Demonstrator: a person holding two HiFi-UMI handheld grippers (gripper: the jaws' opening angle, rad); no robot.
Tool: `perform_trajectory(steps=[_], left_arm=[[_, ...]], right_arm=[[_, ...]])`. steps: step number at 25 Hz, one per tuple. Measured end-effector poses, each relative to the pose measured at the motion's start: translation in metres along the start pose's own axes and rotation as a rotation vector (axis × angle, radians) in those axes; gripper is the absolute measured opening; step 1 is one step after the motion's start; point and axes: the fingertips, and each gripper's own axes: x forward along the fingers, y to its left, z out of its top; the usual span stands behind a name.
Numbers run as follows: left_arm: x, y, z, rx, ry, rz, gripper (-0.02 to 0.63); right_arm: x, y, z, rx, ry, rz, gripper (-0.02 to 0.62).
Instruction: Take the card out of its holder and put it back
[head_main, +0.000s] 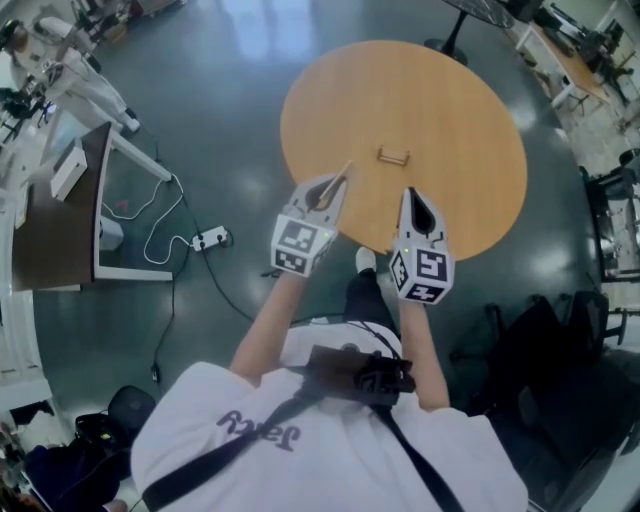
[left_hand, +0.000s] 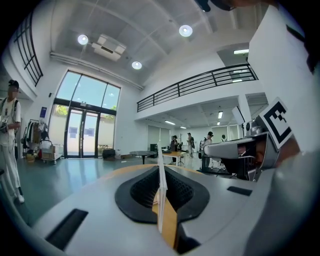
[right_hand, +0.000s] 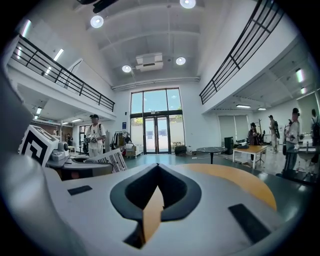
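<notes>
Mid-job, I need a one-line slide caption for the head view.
Left gripper shut on the card, right gripper shut and empty, both over the round table, short of the holder.

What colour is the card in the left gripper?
White; the card shows best, edge-on between the jaws, in the left gripper view.

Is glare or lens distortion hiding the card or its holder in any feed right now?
Head view: fisheye curves the round wooden table; ceiling-light glare lies on the glossy grey floor, clear of the small wooden holder, which is tiny. Left gripper view: the white card in the left tongs shows edge-on, a thin line.
</notes>
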Motion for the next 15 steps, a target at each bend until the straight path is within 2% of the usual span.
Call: perform_trajectory(steps=[15], left_arm=[[0.059, 0.040, -0.031, -0.018, 0.093, 0.015, 0.028]], right_arm=[[0.046, -0.038, -0.016, 0.021, 0.054, -0.010, 0.012]])
